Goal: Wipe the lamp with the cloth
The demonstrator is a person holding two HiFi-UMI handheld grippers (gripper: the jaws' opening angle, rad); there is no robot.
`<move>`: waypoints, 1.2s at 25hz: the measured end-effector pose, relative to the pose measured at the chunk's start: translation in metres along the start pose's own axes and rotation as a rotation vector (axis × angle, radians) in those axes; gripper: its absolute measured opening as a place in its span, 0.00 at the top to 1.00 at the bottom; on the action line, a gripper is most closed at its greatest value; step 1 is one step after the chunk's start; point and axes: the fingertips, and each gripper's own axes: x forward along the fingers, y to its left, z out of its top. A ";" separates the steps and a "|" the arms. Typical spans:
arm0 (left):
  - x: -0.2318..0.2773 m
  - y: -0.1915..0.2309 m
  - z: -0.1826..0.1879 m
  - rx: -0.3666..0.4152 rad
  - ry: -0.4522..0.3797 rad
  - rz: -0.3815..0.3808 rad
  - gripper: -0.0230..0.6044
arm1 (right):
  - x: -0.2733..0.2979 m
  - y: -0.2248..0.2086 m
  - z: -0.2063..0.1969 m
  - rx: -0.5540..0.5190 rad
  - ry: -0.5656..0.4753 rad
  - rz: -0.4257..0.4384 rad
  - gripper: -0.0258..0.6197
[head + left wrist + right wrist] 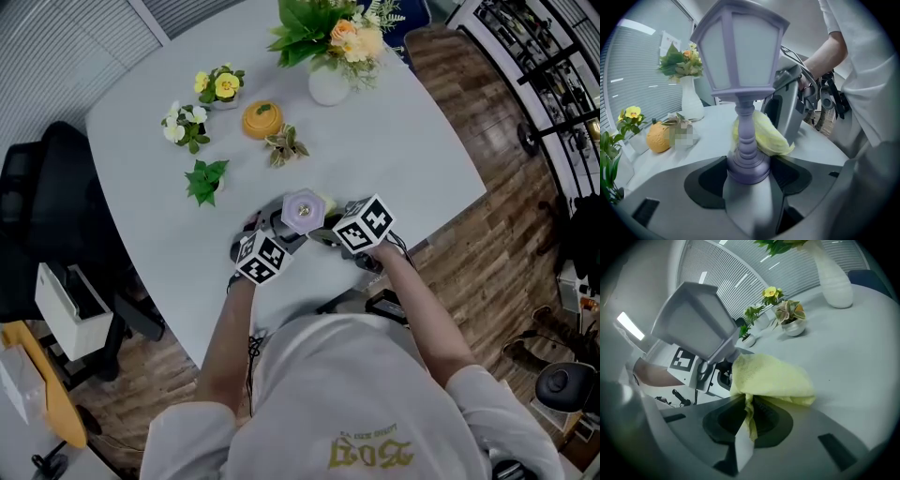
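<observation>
A lilac lantern-shaped lamp (pixel 740 51) stands upright with its round base (pixel 747 166) clamped in my left gripper (pixel 749 171), which is shut on it. The head view shows the lamp top (pixel 303 212) between both marker cubes near the table's front edge. My right gripper (pixel 746 416) is shut on a yellow cloth (pixel 771 378). The cloth (pixel 766 133) presses against the lamp's stem from behind. In the right gripper view the lamp head (pixel 696 322) looms at the upper left, just above the cloth.
On the white table (pixel 394 141) stand a white vase of flowers (pixel 330 56), an orange ornament (pixel 262 119), and several small potted plants (pixel 205 180) toward the back. A black chair (pixel 47 216) is at the left. Wood floor lies to the right.
</observation>
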 end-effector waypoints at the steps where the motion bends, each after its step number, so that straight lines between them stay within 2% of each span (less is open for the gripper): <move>1: 0.000 0.000 0.000 0.000 0.000 -0.001 0.48 | 0.001 0.001 -0.002 -0.006 0.005 -0.003 0.89; 8: 0.000 -0.002 0.000 -0.014 0.007 -0.011 0.48 | -0.008 0.000 -0.001 -0.009 -0.038 -0.086 0.89; 13: -0.001 -0.001 -0.001 -0.058 0.006 0.003 0.48 | -0.022 0.001 0.007 -0.021 -0.121 -0.205 0.89; 16: -0.008 -0.001 0.007 -0.132 -0.056 0.013 0.48 | -0.035 0.004 0.016 -0.033 -0.187 -0.286 0.89; 19: -0.022 -0.002 0.023 -0.172 -0.142 0.043 0.48 | -0.046 0.009 0.020 -0.039 -0.247 -0.347 0.89; 27: -0.062 -0.003 0.047 -0.356 -0.316 0.110 0.48 | -0.075 0.023 0.028 -0.028 -0.381 -0.442 0.89; 30: -0.080 -0.002 0.053 -0.393 -0.367 0.157 0.48 | -0.086 0.029 0.027 -0.035 -0.423 -0.484 0.89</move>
